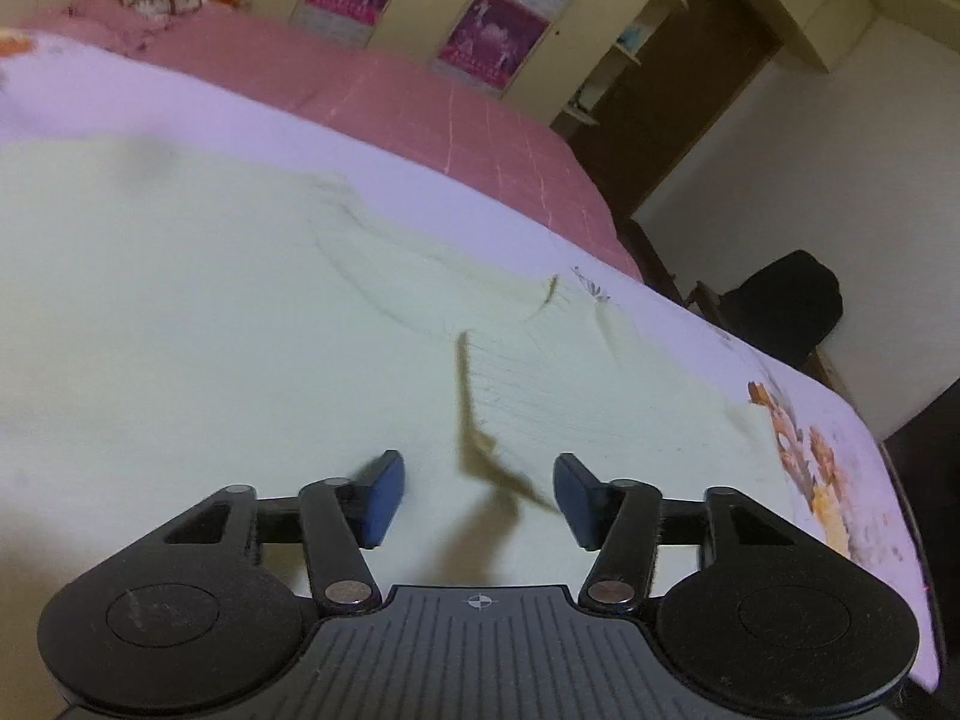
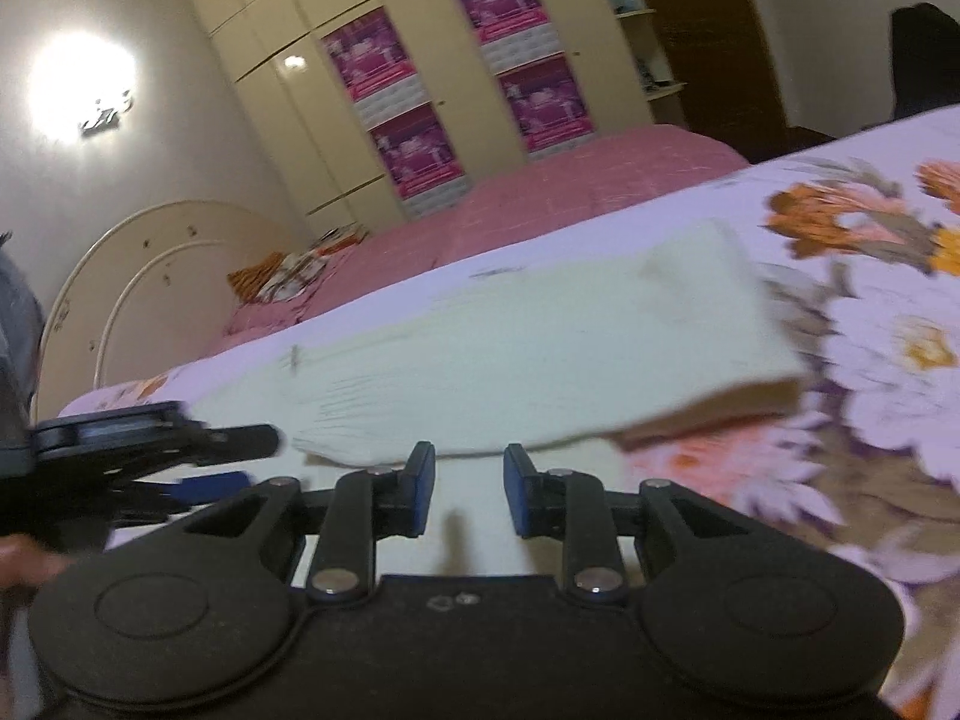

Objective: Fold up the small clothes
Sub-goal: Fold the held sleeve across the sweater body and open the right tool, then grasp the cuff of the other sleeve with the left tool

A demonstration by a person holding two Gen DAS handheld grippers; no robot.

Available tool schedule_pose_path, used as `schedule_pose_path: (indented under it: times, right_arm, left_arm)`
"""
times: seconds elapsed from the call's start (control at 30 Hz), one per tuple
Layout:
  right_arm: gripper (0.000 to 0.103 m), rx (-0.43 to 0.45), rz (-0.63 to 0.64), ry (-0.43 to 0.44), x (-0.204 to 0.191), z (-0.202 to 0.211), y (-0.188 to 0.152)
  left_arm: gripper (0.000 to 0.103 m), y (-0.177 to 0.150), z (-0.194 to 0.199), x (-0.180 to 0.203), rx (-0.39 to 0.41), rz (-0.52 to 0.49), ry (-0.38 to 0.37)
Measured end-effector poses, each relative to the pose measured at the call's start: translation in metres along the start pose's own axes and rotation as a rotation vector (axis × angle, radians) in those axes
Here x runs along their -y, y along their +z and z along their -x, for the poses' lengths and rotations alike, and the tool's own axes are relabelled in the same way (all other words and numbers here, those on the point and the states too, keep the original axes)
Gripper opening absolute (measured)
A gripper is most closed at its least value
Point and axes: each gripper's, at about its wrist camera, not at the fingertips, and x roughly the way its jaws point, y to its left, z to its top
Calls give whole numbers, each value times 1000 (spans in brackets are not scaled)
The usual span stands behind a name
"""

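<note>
Garment time: a pale cream-green knit [image 1: 240, 300] lies spread on the bed, and both claws are right down over it. Left gripper [image 1: 477, 495] first: jaws partly apart, blue pads [image 1: 384, 498] clear of the cloth, nothing pinched, though a raised fold edge [image 1: 474, 420] stands up between them. Right gripper [image 2: 462, 489] next: jaws a little apart too, narrower than the left, and nothing caught between them; the fabric sits just below the tips.

Outward from there, the right wrist view shows the garment [image 2: 540, 360] as a long strip with one end already turned over, its underside showing tan at the lifted edge [image 2: 708, 414]. It rests on a lilac floral sheet [image 2: 870, 330], with a pink bedspread [image 1: 420, 102] beyond. The left gripper [image 2: 150, 438] pokes in from that view's left side.

How will it handle? Soft, light, limp, I'd say: ribbed lines suggest a stretchy knit that will sag and drape the moment it's lifted. Best hold looks like the doubled edge or a corner, where there's thickness to pinch. Motion blur smears the details, so whether that ridge is a seam or a fold, I can't quite say.
</note>
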Motion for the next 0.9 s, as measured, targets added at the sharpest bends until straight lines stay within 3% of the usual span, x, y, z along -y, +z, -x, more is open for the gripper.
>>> schedule_pose_path:
  times: [0.07, 0.13, 0.17, 0.23, 0.4, 0.63, 0.9]
  right_arm:
    - [26, 9, -15, -17, 8, 8, -1]
    - [26, 9, -33, -32, 17, 13, -5]
    - [26, 9, -43, -39, 19, 11, -7]
    - [26, 2, -56, -51, 24, 9, -9]
    - [27, -11, -77, -61, 32, 4, -8]
    - [28, -37, -105, -61, 37, -9, -10]
    - [29, -32, -101, -65, 35, -18, -7]
  left_arm:
    - [54, 3, -14, 7, 4, 3, -10]
    - [29, 5, -27, 16, -7, -5, -17]
    - [3, 7, -35, 20, -23, -22, -16]
    - [3, 8, -39, 22, -33, -42, -22]
    - [3, 21, -1, 23, 80, -92, -47]
    - [3, 49, 39, -28, 132, -65, 39]
    - [3, 40, 54, -72, 127, -37, 99]
